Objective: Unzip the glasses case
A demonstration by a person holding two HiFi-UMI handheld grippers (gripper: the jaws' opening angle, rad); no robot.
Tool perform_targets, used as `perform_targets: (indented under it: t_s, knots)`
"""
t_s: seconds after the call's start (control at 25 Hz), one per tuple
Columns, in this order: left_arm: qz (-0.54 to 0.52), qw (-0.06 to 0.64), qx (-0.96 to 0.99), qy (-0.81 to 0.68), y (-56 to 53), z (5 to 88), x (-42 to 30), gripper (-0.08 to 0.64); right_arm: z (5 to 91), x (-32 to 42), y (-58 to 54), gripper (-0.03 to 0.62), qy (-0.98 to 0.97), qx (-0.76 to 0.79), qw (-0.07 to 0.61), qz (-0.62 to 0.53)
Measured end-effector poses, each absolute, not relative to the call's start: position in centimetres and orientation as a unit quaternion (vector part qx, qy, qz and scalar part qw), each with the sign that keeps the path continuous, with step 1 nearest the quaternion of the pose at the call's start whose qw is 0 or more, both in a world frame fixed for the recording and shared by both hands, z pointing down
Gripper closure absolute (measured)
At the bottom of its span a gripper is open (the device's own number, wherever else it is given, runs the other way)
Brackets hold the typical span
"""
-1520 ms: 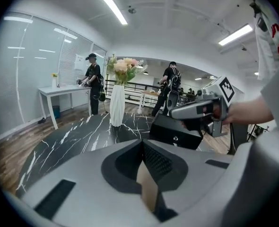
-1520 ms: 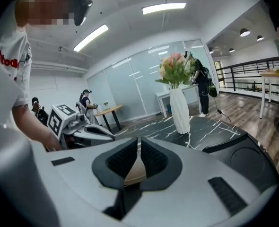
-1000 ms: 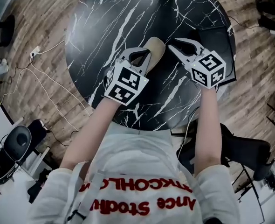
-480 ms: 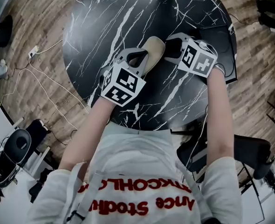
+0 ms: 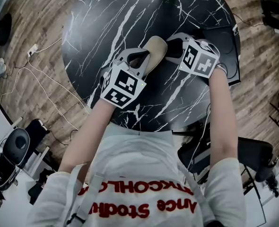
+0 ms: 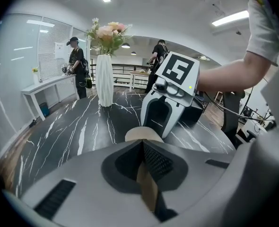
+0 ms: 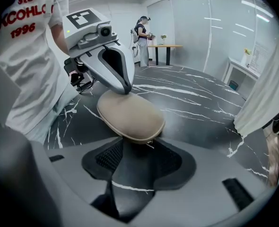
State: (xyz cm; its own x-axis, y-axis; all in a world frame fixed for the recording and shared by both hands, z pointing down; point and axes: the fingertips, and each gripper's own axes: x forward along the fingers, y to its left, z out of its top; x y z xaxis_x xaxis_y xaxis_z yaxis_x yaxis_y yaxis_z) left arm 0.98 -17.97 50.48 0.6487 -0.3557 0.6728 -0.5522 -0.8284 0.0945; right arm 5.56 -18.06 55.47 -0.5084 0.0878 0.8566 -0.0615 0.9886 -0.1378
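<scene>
Angling downward, left tongs (image 6: 143, 145) pinch the glasses case (image 5: 156, 48).

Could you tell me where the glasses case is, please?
In the head view, the glasses case lies on the table, one end clamped in the left gripper, the other just before the right gripper, whose empty jaws have just been opening.

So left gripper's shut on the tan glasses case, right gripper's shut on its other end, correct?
Wrong on the right gripper: its jaws have just been opening and stand apart, the glasses case end just ahead of them, ungripped; the right gripper view shows it. The left gripper is shut on the case.
</scene>
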Motion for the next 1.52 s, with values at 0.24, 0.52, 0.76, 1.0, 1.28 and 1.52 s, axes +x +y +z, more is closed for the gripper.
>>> perform_targets:
  t_s: [0.24, 0.52, 0.76, 1.0, 1.28, 1.52]
  knots:
    - [0.335, 0.143, 0.895, -0.257, -17.9, 50.5, 0.9, 0.558, 55.5, 5.9, -18.3, 0.42, -0.862, -0.008, 0.504, 0.058]
    - [0.337, 0.137, 0.896, -0.255, -17.9, 50.5, 1.0, 0.558, 55.6, 6.4, -19.2, 0.474, -0.852, -0.021, 0.523, -0.002]
    - [0.336, 0.137, 0.897, -0.251, -18.0, 50.4, 1.0, 0.558, 55.7, 6.4, -19.6, 0.488, -0.836, -0.062, 0.545, -0.039]
    - [0.331, 0.144, 0.898, -0.251, -18.0, 50.5, 1.0, 0.558, 56.0, 6.2, -19.3, 0.508, -0.815, -0.114, 0.565, -0.062]
    - [0.331, 0.147, 0.897, -0.254, -18.0, 50.5, 1.0, 0.56, 56.2, 6.3, -19.5, 0.555, -0.804, -0.124, 0.576, -0.081]
    - [0.329, 0.15, 0.896, -0.258, -18.0, 50.5, 1.0, 0.56, 56.2, 6.3, -19.5, 0.551, -0.798, -0.119, 0.581, -0.109]
